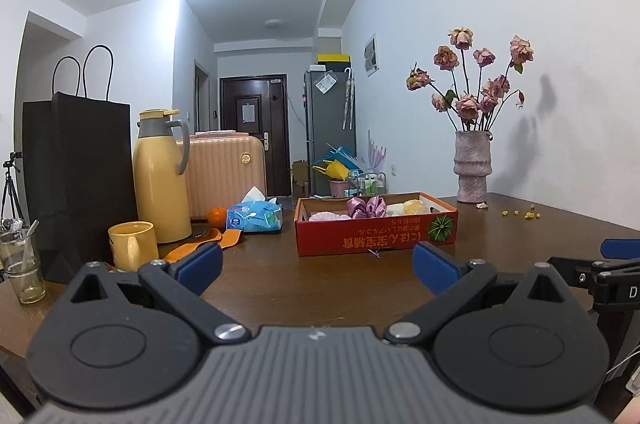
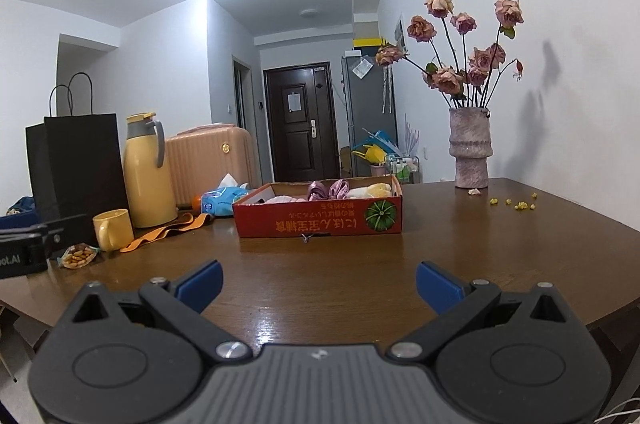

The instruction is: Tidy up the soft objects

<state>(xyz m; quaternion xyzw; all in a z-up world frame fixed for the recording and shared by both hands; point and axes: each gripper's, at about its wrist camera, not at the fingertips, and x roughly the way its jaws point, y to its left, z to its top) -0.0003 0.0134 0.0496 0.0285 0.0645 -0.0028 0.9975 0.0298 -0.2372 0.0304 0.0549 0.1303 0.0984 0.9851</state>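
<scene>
Soft objects (image 1: 366,207) sit heaped in the red box (image 1: 376,234) mid-table, both the left gripper (image 1: 318,264) and right gripper (image 2: 319,282) spread wide and empty, so a low reach might shove the light box.

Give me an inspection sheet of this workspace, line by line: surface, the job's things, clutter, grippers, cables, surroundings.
Surface: brown wooden table, glossy, small yellow crumbs near the wall.
Job's things: red cardboard box holds purple satin scrunchies, a pink soft item and a pale yellow one.
Clutter: black paper bag, yellow thermos, yellow mug, drinking glass, orange strap, tissue pack, orange fruit, snack packet, vase of dried roses.
Grippers: left gripper open, empty; right gripper open, empty; both above bare table, short of the box.
Cables: thin white cable at the lower right edge.
Surroundings: pink suitcase, dark door, grey fridge, white walls.
</scene>
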